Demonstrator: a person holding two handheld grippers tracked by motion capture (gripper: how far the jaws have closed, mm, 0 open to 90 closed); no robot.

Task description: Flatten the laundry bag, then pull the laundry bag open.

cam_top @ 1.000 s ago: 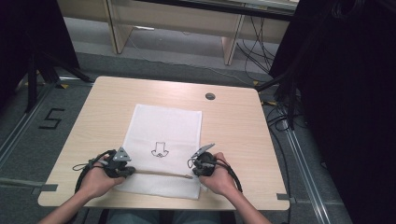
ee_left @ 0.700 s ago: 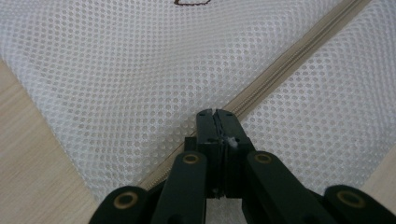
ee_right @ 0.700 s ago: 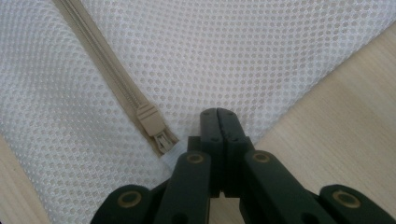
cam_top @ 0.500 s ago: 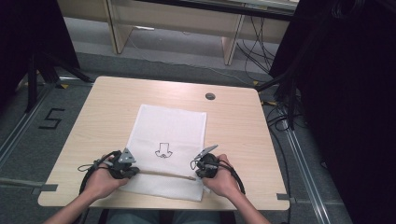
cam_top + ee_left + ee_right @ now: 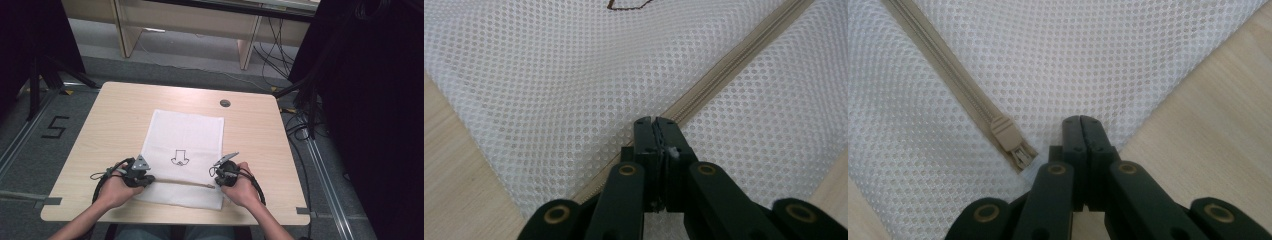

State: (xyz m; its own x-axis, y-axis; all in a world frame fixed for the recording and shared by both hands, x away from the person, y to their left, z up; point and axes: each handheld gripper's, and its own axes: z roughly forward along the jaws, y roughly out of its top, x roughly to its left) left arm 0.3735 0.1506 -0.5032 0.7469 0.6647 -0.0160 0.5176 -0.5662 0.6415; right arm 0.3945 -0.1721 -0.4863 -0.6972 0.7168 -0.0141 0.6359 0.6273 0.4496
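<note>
While both grippers pinch the mesh bag [image 5: 186, 150], left gripper [image 5: 657, 122] closed at the zipper [image 5: 734, 62], right gripper [image 5: 1083, 121] closed beside the slider [image 5: 1002, 133], unzipping appears pending; next, grasp the slider.

A black "5" [image 5: 54, 128] is marked on the floor (left of the table); nothing else is legible.

- Soft, even light is falling from above on the pale wooden table [image 5: 125, 120]; shadows are staying faint.
- Toward 3 o'clock, the room is sinking into near-black.
- In both gripper views, the white mesh bag [image 5: 549, 75] is blurring toward 12 o'clock.
</note>
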